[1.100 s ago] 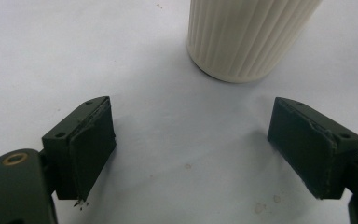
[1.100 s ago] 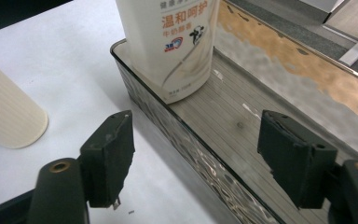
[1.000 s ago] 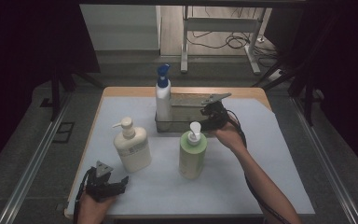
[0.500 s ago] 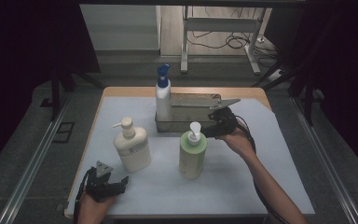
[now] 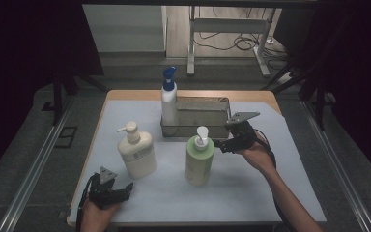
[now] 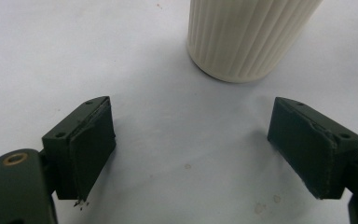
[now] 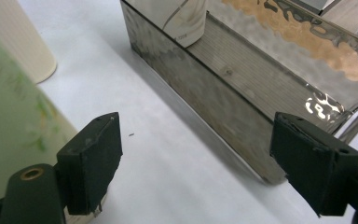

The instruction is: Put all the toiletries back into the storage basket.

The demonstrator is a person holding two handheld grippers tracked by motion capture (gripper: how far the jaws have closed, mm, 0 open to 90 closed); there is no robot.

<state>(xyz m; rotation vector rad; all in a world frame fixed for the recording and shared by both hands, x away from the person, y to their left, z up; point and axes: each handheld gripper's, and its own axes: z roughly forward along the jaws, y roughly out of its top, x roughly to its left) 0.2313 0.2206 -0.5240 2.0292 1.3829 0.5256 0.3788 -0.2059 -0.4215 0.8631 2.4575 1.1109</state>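
Right tongs (image 5: 221, 144) open beside green bottle (image 5: 199, 162), metal tray (image 5: 203, 105) behind

Lab or test bay, not home. Wooden table (image 5: 125, 94) under white cover sheet (image 5: 280, 159), ringed by dark curtains (image 5: 24, 58). Aluminium rails (image 5: 29, 179) along floor left and right. Far side: metal stand (image 5: 227, 29), loose cables (image 5: 232, 43) on floor. Bare grey flooring around.

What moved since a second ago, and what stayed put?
The right tongs drew back from the metal basket and came down beside the green bottle, open and empty. The left tongs, the cream bottle and the blue-capped bottle stayed put.
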